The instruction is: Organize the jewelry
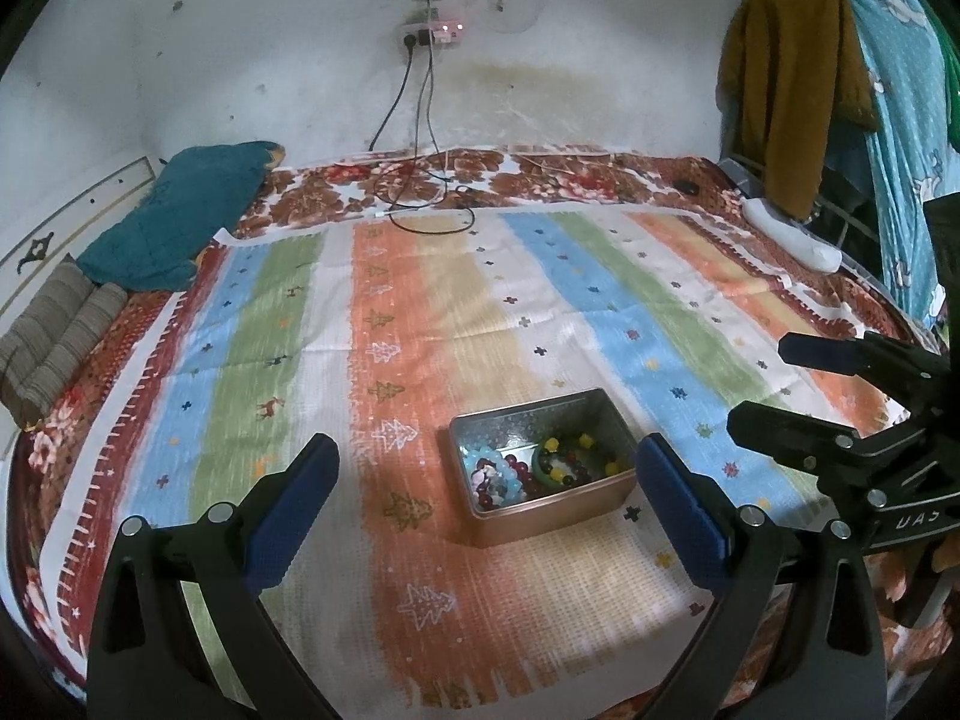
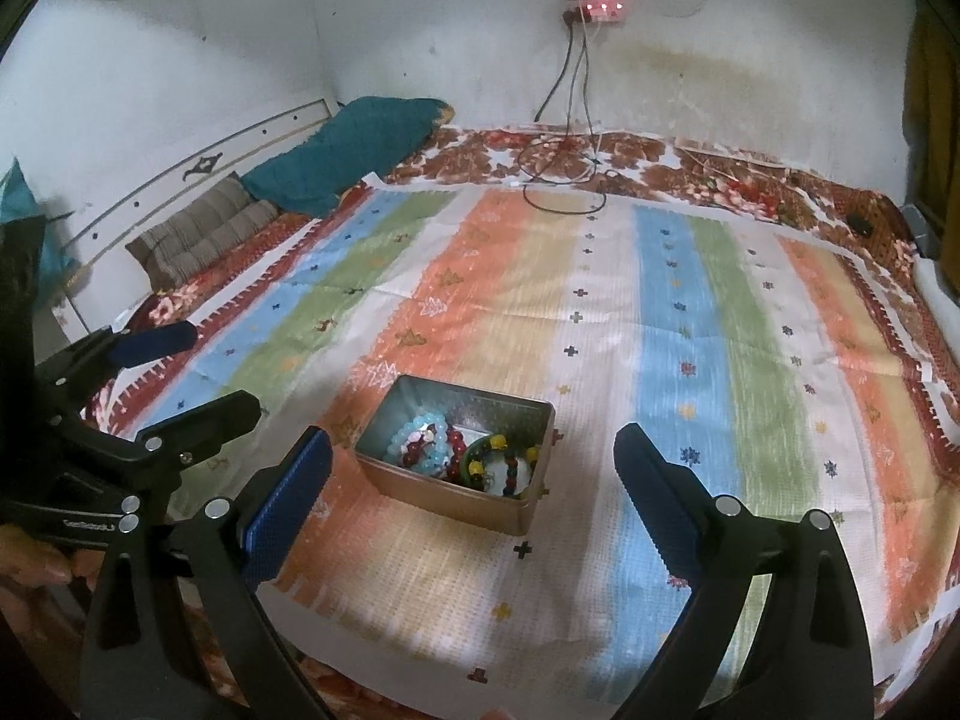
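A small open metal tin [image 1: 555, 510] stands on the striped cloth near the bed's front edge. It holds several beaded bracelets [image 1: 528, 465]: light blue, dark red, and green with yellow beads. The tin also shows in the right wrist view [image 2: 447, 495] with the bracelets [image 2: 462, 456] inside. My left gripper [image 1: 486, 468] is open and empty, held above and just in front of the tin. My right gripper [image 2: 471, 456] is open and empty, also held in front of the tin. Each gripper shows at the side of the other's view: the right gripper [image 1: 774, 384] and the left gripper [image 2: 210, 366].
A striped cloth [image 1: 420, 312] covers a floral bedspread. A teal blanket [image 1: 180, 222] and striped pillow [image 1: 54, 336] lie at the left. Cables [image 1: 420, 192] trail from a wall socket onto the bed. Clothes [image 1: 786, 90] hang at the right. A white object [image 1: 792, 234] lies at the right edge.
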A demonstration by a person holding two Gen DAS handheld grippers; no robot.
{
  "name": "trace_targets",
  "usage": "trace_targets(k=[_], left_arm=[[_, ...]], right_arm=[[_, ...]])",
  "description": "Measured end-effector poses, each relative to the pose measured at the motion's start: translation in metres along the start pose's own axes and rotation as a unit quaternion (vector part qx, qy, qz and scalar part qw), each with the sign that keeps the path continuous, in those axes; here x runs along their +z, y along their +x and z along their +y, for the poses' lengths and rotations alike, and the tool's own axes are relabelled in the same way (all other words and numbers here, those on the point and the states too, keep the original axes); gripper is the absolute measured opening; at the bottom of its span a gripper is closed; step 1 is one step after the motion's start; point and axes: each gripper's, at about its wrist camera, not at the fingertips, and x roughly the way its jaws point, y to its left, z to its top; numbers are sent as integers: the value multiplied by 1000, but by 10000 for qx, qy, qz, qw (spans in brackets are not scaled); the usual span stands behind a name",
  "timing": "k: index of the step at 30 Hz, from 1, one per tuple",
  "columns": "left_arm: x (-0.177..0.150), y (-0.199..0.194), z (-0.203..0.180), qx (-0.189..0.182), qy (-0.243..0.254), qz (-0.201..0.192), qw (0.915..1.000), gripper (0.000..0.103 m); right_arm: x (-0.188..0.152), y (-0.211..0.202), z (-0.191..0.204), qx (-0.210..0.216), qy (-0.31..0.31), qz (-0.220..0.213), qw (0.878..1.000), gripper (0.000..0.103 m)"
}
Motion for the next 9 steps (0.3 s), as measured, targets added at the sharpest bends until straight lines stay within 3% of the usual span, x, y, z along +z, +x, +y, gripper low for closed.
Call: trace_targets(k=[9], left_arm=[[0,0,1,54,-25,-35,10000,97]], right_arm=[[0,0,-1,7,24,-5,10000,96]])
